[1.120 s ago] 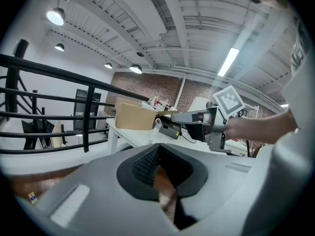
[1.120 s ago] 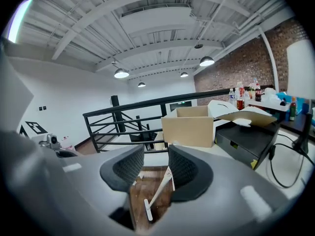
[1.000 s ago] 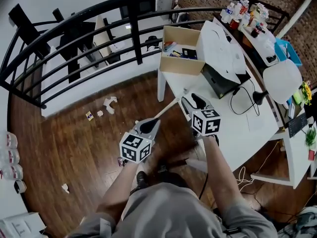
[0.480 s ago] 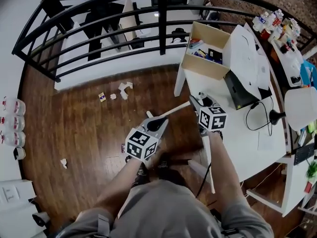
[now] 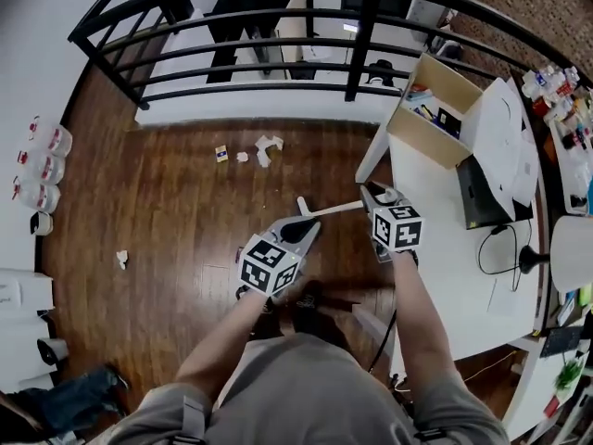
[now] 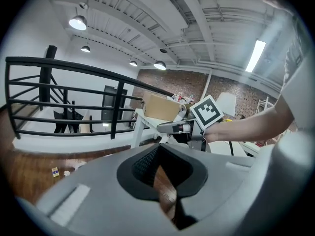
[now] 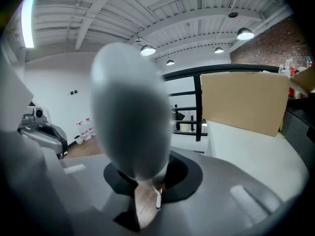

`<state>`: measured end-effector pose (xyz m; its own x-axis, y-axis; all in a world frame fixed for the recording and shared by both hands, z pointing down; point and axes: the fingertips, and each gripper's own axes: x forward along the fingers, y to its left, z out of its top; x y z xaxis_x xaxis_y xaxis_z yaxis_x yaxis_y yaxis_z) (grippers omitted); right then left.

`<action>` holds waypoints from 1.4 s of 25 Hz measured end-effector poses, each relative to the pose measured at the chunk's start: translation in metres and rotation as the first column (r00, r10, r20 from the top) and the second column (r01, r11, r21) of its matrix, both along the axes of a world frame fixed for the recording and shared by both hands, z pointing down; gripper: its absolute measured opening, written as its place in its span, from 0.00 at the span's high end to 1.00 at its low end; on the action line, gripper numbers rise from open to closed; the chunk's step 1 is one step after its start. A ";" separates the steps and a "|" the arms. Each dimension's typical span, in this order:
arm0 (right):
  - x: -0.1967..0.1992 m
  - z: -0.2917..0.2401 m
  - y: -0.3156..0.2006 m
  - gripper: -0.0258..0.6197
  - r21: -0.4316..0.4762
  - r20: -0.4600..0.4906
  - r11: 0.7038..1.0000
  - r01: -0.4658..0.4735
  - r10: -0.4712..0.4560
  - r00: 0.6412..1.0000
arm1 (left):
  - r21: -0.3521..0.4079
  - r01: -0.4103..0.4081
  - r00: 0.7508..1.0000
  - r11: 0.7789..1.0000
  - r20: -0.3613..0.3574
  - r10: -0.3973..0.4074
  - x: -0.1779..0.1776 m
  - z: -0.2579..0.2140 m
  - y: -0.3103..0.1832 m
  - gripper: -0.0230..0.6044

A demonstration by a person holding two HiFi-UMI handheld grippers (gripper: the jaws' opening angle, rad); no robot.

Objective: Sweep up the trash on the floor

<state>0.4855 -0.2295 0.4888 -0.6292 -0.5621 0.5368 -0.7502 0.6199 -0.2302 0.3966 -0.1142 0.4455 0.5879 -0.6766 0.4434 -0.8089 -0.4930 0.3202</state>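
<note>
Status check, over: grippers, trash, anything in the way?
Left gripper shut, empty. Right gripper: jaws just closed on handle. Paper scraps on floor by railing, lone scrap at left, unswept. Desk close at right.

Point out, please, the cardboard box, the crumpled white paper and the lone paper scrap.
cardboard box [image 5: 419, 137]: head view, tan side wall.
crumpled white paper [image 5: 268, 146]: head view, middle.
lone paper scrap [image 5: 121, 259]: head view, middle.

A dark wooden plank floor is bounded by a black metal railing; a white table is set beside it.
</note>
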 end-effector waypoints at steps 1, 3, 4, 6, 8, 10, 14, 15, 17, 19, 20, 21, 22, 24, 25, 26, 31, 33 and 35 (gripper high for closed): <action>-0.007 -0.002 0.002 0.87 0.009 0.003 1.000 0.014 -0.014 1.000 | -0.003 0.016 1.000 1.000 0.004 -0.016 -0.007 0.001 0.005 0.96; -0.022 -0.009 0.008 0.87 0.033 0.014 0.998 0.052 -0.052 0.999 | -0.006 0.047 0.999 0.999 0.011 -0.047 -0.021 0.001 0.016 0.96; -0.031 -0.012 0.013 0.88 0.047 0.014 0.996 0.074 -0.075 0.997 | -0.006 0.062 0.998 0.998 0.014 -0.062 -0.028 0.000 0.022 0.96; -0.050 -0.019 0.024 0.88 0.073 0.006 0.991 0.115 -0.115 0.993 | 0.000 0.088 0.996 0.996 0.016 -0.088 -0.040 -0.003 0.034 0.96; -0.071 -0.029 0.037 0.88 0.099 -0.006 0.983 0.152 -0.153 0.988 | 0.006 0.107 0.994 0.994 0.012 -0.107 -0.053 -0.006 0.048 0.96; -0.093 -0.041 0.049 0.88 0.125 -0.021 0.973 0.196 -0.195 0.981 | 0.004 0.128 0.992 0.992 0.009 -0.128 -0.065 -0.004 0.064 0.96; -0.133 -0.066 0.083 0.88 0.159 -0.046 0.941 0.298 -0.295 0.954 | -0.014 0.184 0.983 0.983 0.007 -0.184 -0.088 0.005 0.098 0.96; -0.142 -0.074 0.094 0.88 0.166 -0.050 0.932 0.323 -0.319 0.947 | -0.015 0.196 0.981 0.980 0.006 -0.196 -0.093 0.006 0.106 0.96; -0.159 -0.088 0.116 0.88 0.172 -0.052 0.914 0.368 -0.364 0.930 | -0.014 0.218 0.976 0.976 0.004 -0.218 -0.103 0.007 0.123 0.96; -0.178 -0.100 0.142 0.88 0.168 -0.047 0.895 0.414 -0.412 0.910 | -0.020 0.236 0.972 0.972 0.010 -0.236 -0.112 0.010 0.142 0.96; -0.187 -0.106 0.155 0.88 0.166 -0.043 0.884 0.437 -0.436 0.899 | -0.026 0.243 0.970 0.970 0.014 -0.242 -0.116 0.012 0.151 0.96; -0.195 -0.112 0.168 0.88 0.165 -0.037 0.873 0.459 -0.460 0.887 | -0.032 0.248 0.969 0.968 0.016 -0.248 -0.120 0.014 0.160 0.96; -0.203 -0.119 0.181 0.88 0.164 -0.029 0.862 0.480 -0.482 0.876 | -0.039 0.254 0.967 0.966 0.018 -0.253 -0.123 0.016 0.169 0.96; -0.218 -0.130 0.204 0.88 0.160 -0.008 0.843 0.514 -0.520 0.854 | -0.054 0.266 0.964 0.962 0.017 -0.266 -0.130 0.023 0.184 0.95; -0.225 -0.136 0.215 0.88 0.157 0.004 0.835 0.528 -0.535 0.845 | -0.063 0.272 0.962 0.960 0.015 -0.272 -0.134 0.027 0.192 0.93; -0.232 -0.141 0.225 0.88 0.153 0.017 0.828 0.540 -0.548 0.836 | -0.071 0.281 0.960 0.957 0.015 -0.280 -0.137 0.031 0.199 0.92; -0.264 -0.177 0.275 0.88 0.165 0.093 0.792 0.588 -0.606 0.790 | -0.080 0.352 0.936 0.932 0.043 -0.350 -0.163 0.047 0.233 0.74; -0.279 -0.190 0.297 0.88 0.175 0.126 0.773 0.610 -0.632 0.765 | -0.085 0.386 0.922 0.918 0.059 -0.382 -0.178 0.054 0.249 0.69; -0.293 -0.203 0.319 0.88 0.186 0.150 0.750 0.635 -0.661 0.736 | -0.087 0.422 0.906 0.902 0.071 -0.417 -0.193 0.059 0.261 0.66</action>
